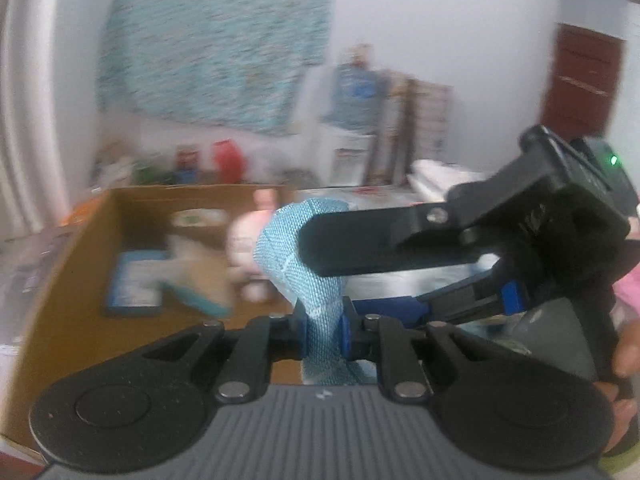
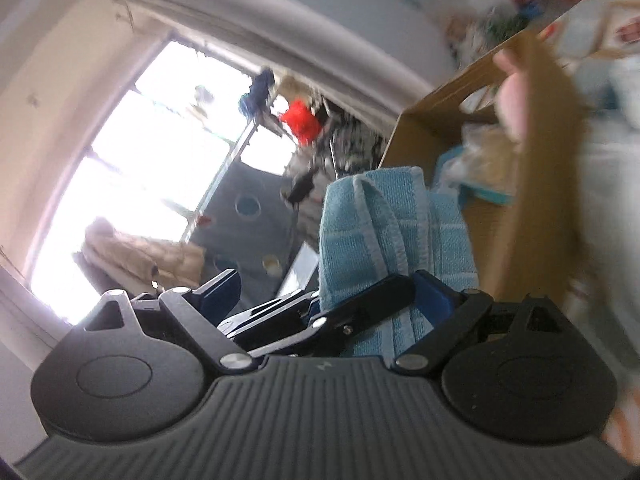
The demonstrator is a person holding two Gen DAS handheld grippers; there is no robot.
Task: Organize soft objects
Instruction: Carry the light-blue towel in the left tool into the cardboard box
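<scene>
A light blue towel (image 1: 296, 264) is held between both grippers in front of an open cardboard box (image 1: 80, 248). My left gripper (image 1: 324, 330) is shut on the towel's lower part. My right gripper (image 1: 312, 248) comes in from the right, and its upper finger covers the towel's top fold. In the right wrist view the towel (image 2: 380, 220) stands folded between the blue pads of my right gripper (image 2: 328, 296), whose jaws stand wide apart, with the left gripper's finger crossing in between. The box (image 2: 532, 152) lies just beyond. Inside it are a pink and white plush toy (image 1: 250, 240) and a blue packet (image 1: 136, 284).
Bottles and packets (image 1: 200, 160) stand behind the box on the table. A patterned blue cloth (image 1: 216, 48) hangs on the wall. A window (image 2: 152, 152) with hanging clothes fills the left of the right wrist view. Both views are blurred.
</scene>
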